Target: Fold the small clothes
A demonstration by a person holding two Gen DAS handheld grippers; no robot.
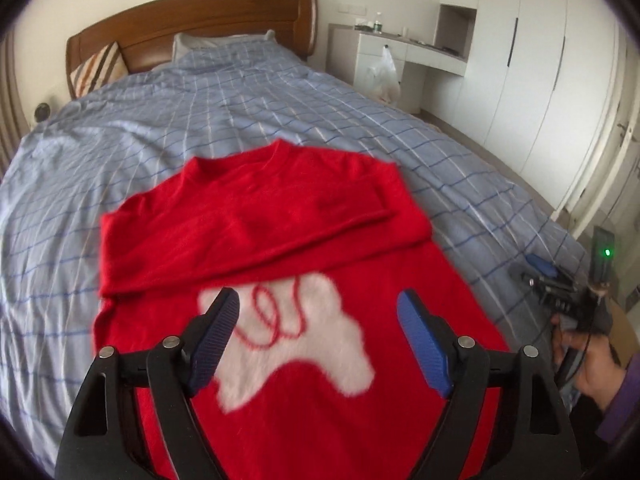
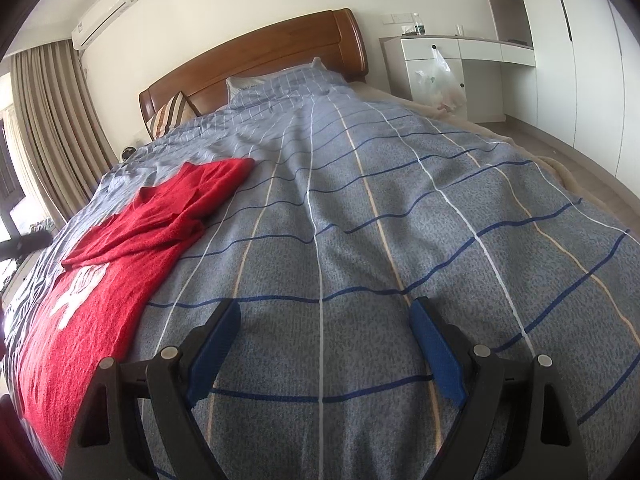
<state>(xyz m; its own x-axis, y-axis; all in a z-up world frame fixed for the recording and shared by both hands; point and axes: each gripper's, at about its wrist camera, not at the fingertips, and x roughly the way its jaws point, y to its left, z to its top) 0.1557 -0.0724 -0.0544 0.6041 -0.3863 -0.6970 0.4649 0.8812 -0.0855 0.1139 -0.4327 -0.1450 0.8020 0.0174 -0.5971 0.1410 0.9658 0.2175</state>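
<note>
A small red sweater [image 1: 280,232] with a white patch [image 1: 304,352] on its front lies flat on the blue checked bed cover [image 1: 200,120]. Both sleeves are folded across its chest. My left gripper [image 1: 320,312] is open and empty, hovering above the sweater's middle. The sweater also shows in the right wrist view [image 2: 132,248], at the left. My right gripper [image 2: 326,320] is open and empty over bare bed cover [image 2: 380,220], to the right of the sweater. The right gripper also appears in the left wrist view [image 1: 560,288], at the bed's right edge.
A wooden headboard [image 1: 192,20] and a striped pillow [image 1: 96,68] are at the far end. A white desk [image 1: 400,52] with a hanging plastic bag [image 1: 384,76] and white wardrobes [image 1: 540,60] stand to the right. Curtains [image 2: 52,128] hang on the left.
</note>
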